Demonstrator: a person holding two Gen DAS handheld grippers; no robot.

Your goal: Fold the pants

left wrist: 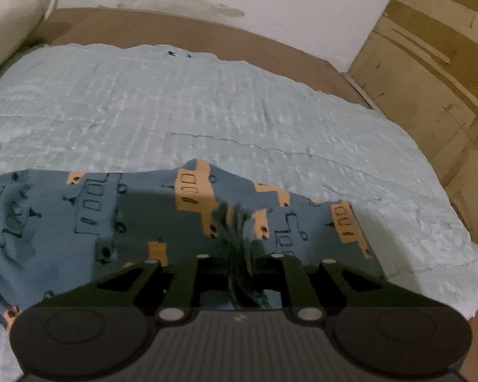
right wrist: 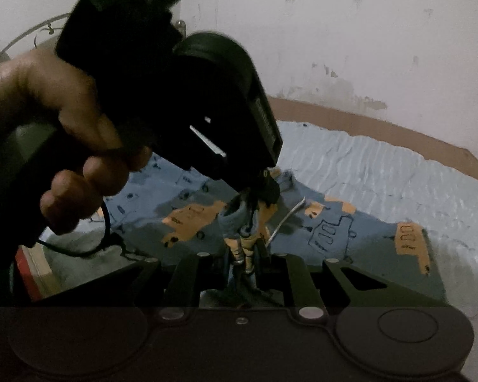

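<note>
Jaws of my left gripper [left wrist: 235, 238] pinch a bunched fold of the pants [left wrist: 95, 216], which lie spread on the pale blue bedcover [left wrist: 207, 102]. My right gripper [right wrist: 247, 254] is likewise clamped on a gathered bit of them (blue, with orange vehicles), close below the left one, held in my left hand [right wrist: 63, 146].

Bedspread [left wrist: 207, 102] beyond pants [left wrist: 137, 216] clear; rolled bolster [left wrist: 9, 25] blocks far-left corner.
</note>
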